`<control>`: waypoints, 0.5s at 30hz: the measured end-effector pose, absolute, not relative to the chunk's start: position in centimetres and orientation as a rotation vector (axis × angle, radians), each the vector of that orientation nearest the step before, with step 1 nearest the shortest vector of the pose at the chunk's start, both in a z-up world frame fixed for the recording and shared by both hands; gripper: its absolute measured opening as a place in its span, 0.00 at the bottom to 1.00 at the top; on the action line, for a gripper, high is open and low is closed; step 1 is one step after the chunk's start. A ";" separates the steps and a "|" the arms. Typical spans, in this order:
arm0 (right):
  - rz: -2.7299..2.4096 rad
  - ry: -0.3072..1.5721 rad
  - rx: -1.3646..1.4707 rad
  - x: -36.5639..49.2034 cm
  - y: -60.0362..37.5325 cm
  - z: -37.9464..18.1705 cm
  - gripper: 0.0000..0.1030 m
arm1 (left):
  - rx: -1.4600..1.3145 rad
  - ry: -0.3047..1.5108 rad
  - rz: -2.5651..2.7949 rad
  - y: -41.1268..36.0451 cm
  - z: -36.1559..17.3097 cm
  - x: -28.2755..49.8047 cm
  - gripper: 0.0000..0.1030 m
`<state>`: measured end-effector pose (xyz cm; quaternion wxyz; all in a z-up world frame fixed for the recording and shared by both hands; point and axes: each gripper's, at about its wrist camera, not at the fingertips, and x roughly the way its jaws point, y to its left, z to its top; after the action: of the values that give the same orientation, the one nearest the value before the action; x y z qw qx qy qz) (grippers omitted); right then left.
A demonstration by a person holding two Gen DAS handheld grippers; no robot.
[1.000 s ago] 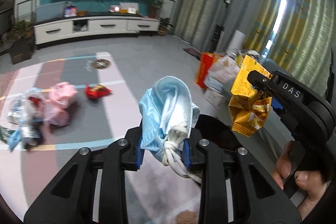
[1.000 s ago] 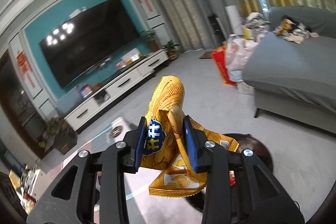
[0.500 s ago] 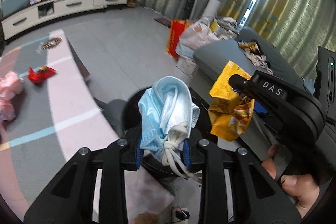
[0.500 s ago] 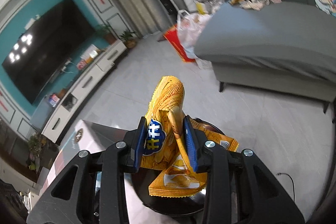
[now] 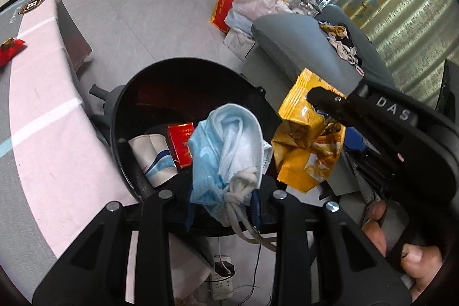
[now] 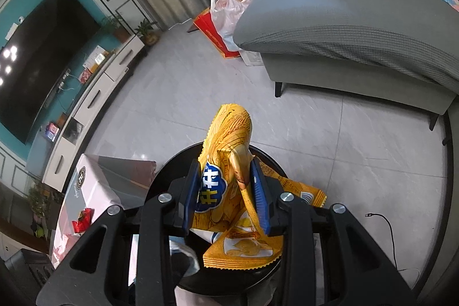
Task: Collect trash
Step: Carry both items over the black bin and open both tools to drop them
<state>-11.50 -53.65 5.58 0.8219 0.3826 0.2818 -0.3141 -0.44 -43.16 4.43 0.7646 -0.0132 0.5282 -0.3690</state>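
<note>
My left gripper is shut on a crumpled blue face mask with white ear loops, held above the near rim of a round black bin. Inside the bin lie a paper cup and a red box. My right gripper is shut on a crinkled yellow snack bag, held over the bin. In the left wrist view the right gripper holds the yellow bag just past the bin's right rim, with a hand on its handle.
A low table with a pink and grey cover borders the bin on the left and bears a red wrapper. A grey sofa stands to the right. Shopping bags sit on the tiled floor beyond, and a power strip lies below.
Both grippers have tipped downward and sunk toward the bin with the mask and the yellow bag still in them. The bin's inside has come into full view.
</note>
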 end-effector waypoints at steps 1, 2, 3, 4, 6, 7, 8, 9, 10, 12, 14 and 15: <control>-0.665 0.605 0.813 -11.4 -53.6 5.5 0.37 | -0.023 1.151 -0.802 -43.3 4.2 -0.5 0.30; -0.666 0.608 0.813 -11.4 -53.6 5.5 0.37 | -0.021 1.154 -0.804 -43.3 4.1 -0.5 0.31; -0.670 0.610 0.813 -11.4 -53.6 5.5 0.39 | -0.020 1.158 -0.804 -43.5 4.0 -0.4 0.38; -0.673 0.608 0.814 -11.5 -53.6 5.5 0.41 | -0.020 1.156 -0.797 -43.5 4.1 -0.4 0.48; -0.672 0.602 0.823 -11.7 -53.7 5.6 0.46 | -0.014 1.142 -0.781 -43.3 4.3 -0.5 0.59; -0.668 0.596 0.828 -11.7 -53.8 5.8 0.49 | -0.006 1.127 -0.772 -43.2 4.6 -0.6 0.63; -0.669 0.596 0.829 -11.8 -53.8 6.0 0.58 | 0.000 1.115 -0.769 -43.1 4.8 -0.7 0.66; -0.674 0.597 0.819 -11.8 -53.7 6.2 0.64 | 0.004 1.103 -0.768 -42.9 5.1 -0.8 0.74; -0.678 0.591 0.805 -11.8 -53.5 6.4 0.65 | 0.003 1.085 -0.764 -42.5 5.7 -0.9 0.80; -0.683 0.580 0.777 -11.8 -53.0 7.1 0.73 | -0.001 1.055 -0.750 -41.6 6.6 -1.1 0.84; -0.674 0.564 0.758 -11.7 -52.5 7.7 0.80 | -0.012 1.021 -0.726 -40.1 7.6 -1.1 0.92; -0.665 0.554 0.745 -11.6 -52.1 8.1 0.82 | -0.020 1.007 -0.710 -39.3 8.1 -1.0 0.94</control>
<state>-11.58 -52.12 8.11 0.8412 0.3528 0.2622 -0.3149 -1.02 -39.35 8.10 0.8162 -0.0095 0.4721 -0.3328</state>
